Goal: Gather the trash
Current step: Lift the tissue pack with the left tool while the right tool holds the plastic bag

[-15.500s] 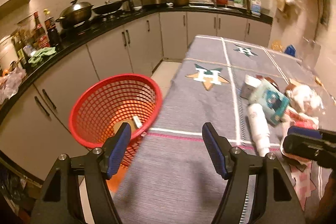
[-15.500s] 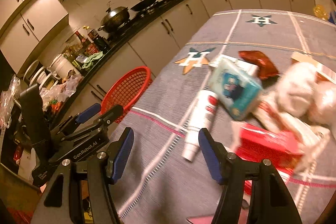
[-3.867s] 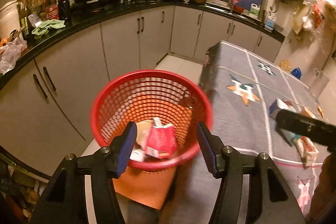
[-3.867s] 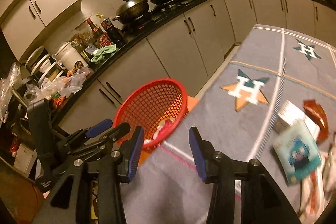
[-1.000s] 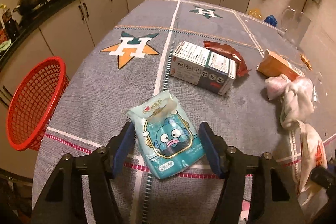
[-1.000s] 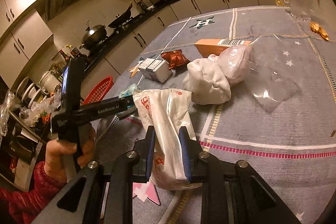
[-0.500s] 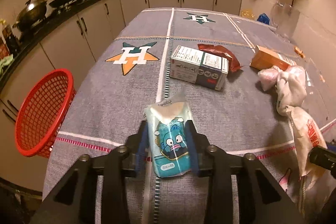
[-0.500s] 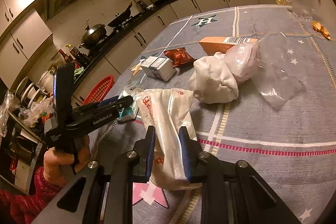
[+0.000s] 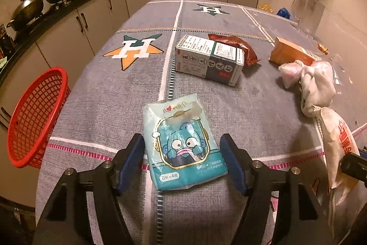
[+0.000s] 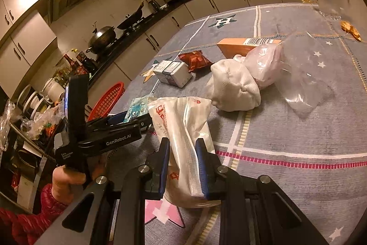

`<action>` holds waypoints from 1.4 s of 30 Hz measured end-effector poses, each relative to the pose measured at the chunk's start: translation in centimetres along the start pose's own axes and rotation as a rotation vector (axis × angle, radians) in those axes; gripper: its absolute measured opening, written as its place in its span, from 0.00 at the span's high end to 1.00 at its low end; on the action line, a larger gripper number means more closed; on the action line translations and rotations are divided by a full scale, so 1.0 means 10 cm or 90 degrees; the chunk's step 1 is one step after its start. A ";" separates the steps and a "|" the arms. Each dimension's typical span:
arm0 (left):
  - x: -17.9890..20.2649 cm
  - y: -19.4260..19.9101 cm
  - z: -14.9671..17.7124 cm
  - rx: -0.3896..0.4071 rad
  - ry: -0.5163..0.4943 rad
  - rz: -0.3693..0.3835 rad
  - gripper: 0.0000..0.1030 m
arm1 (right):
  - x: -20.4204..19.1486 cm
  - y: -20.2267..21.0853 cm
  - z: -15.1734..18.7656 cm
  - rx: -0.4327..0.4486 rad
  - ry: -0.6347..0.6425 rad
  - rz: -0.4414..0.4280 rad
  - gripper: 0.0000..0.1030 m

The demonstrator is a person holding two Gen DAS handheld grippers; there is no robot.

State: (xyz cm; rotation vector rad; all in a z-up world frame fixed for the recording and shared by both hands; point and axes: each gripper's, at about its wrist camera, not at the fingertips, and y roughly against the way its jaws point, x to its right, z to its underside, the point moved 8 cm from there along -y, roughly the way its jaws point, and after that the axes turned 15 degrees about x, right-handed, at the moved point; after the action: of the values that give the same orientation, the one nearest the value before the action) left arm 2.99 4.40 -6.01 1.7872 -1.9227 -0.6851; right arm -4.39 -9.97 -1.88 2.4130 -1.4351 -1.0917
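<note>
My left gripper [image 9: 183, 153] is open, its blue pads on either side of a teal cartoon tissue pack [image 9: 181, 146] that lies on the grey tablecloth. My right gripper [image 10: 183, 167] is shut on a white plastic wrapper with red print [image 10: 183, 130], also seen at the right of the left wrist view [image 9: 339, 141]. The red mesh basket [image 9: 34, 116] stands beside the table's left edge, and shows in the right wrist view [image 10: 105, 100]. The left gripper shows in the right wrist view [image 10: 128, 123] around the teal pack [image 10: 137, 107].
On the table lie a white-and-green carton [image 9: 208, 59], a red-brown snack wrapper [image 9: 238, 45], an orange box [image 9: 293, 52], a pink and white bag bundle [image 9: 314, 82], a clear plastic bag [image 10: 305, 75] and a glass jug [image 9: 307, 13]. Kitchen counters run along the left and back.
My left gripper was closed on the teal pack half a second ago and has opened wide; the pack rests on the table. My right gripper keeps hold of the white wrapper.
</note>
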 end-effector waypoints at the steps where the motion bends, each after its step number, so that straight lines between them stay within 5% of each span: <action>1: -0.01 0.01 -0.01 0.005 0.002 -0.003 0.54 | 0.00 0.00 0.00 0.000 0.000 0.000 0.76; 7: 0.02 0.11 -0.06 0.029 0.003 0.014 0.71 | -0.02 -0.01 0.04 -0.002 -0.005 -0.003 0.76; 24: 0.32 0.45 -0.08 0.069 -0.041 0.050 0.70 | -0.07 0.02 0.02 0.009 0.001 0.004 0.76; 42: 0.04 0.57 -0.13 0.086 -0.008 0.046 0.70 | -0.37 -0.19 -0.08 -0.009 0.028 -0.001 0.76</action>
State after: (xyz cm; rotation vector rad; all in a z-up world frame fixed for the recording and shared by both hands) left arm -0.72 4.20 -1.46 1.7854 -2.0753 -0.5552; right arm -3.59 -6.18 -0.23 2.4137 -1.4082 -1.0385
